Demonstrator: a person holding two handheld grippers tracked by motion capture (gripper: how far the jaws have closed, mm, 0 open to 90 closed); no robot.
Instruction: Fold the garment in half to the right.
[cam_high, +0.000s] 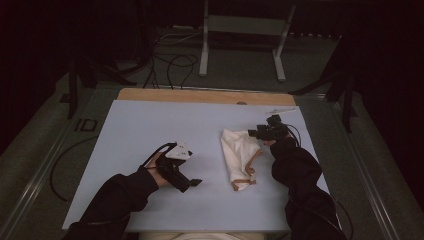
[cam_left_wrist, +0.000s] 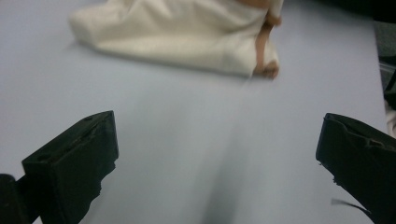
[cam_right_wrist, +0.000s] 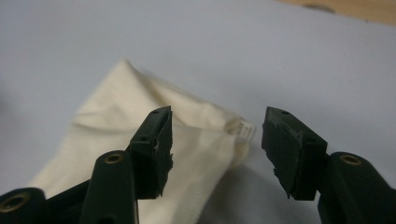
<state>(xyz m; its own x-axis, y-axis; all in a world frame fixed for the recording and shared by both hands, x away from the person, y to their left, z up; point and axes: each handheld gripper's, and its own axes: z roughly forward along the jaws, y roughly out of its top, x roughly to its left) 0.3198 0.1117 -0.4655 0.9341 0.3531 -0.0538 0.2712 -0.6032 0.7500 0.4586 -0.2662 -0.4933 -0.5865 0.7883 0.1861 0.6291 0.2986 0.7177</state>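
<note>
Cloth bag (cam_high: 239, 152): cream, crumpled, tan-trimmed, lying flat.

cloth (cam_high: 239, 156): cream woven fabric, matt | table (cam_high: 150, 130): smooth matt sheet

You are looking at no readable text: the small tag (cam_right_wrist: 244, 129) on the cream cloth (cam_right_wrist: 140, 140) is showing only blurred marks.

I see the cream cloth bag (cam_high: 240, 156) crumpled; my right gripper (cam_high: 259, 132) sits at its far corner, my left gripper (cam_high: 196, 182) well apart.
</note>
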